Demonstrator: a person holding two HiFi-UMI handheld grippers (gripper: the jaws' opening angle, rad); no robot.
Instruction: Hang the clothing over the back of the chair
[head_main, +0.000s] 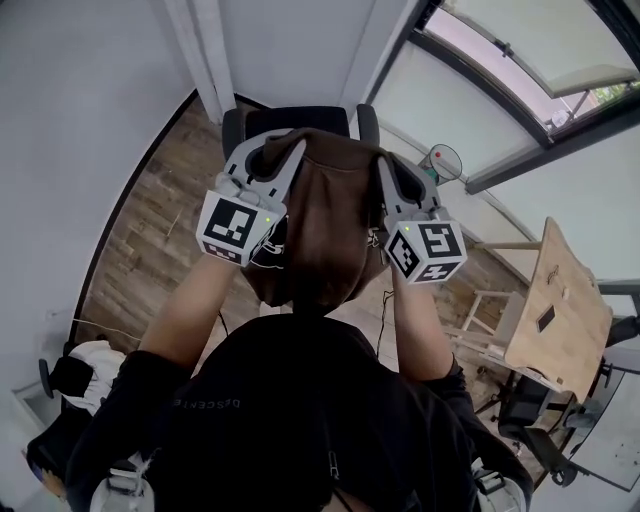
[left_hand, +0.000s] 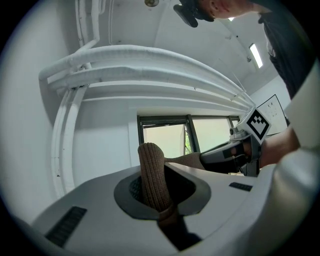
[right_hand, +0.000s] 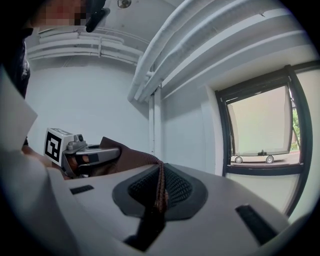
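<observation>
A brown knitted garment (head_main: 325, 215) hangs stretched between my two grippers, above a black chair (head_main: 300, 120) whose backrest top shows just beyond it. My left gripper (head_main: 292, 148) is shut on the garment's left top edge; the left gripper view shows a ribbed fold of the garment (left_hand: 152, 177) pinched between its jaws. My right gripper (head_main: 382, 165) is shut on the right top edge, where a thin fold of the garment (right_hand: 161, 187) sits between the pads. Both point level toward the chair. The garment's lower part drapes down in front of my body.
A white wall and window frame stand behind the chair (head_main: 430, 90). A wooden table (head_main: 560, 300) is at the right, with a small fan (head_main: 443, 160) near the window. Wood floor (head_main: 150, 240) lies to the left. The other gripper (left_hand: 250, 135) shows in each gripper view.
</observation>
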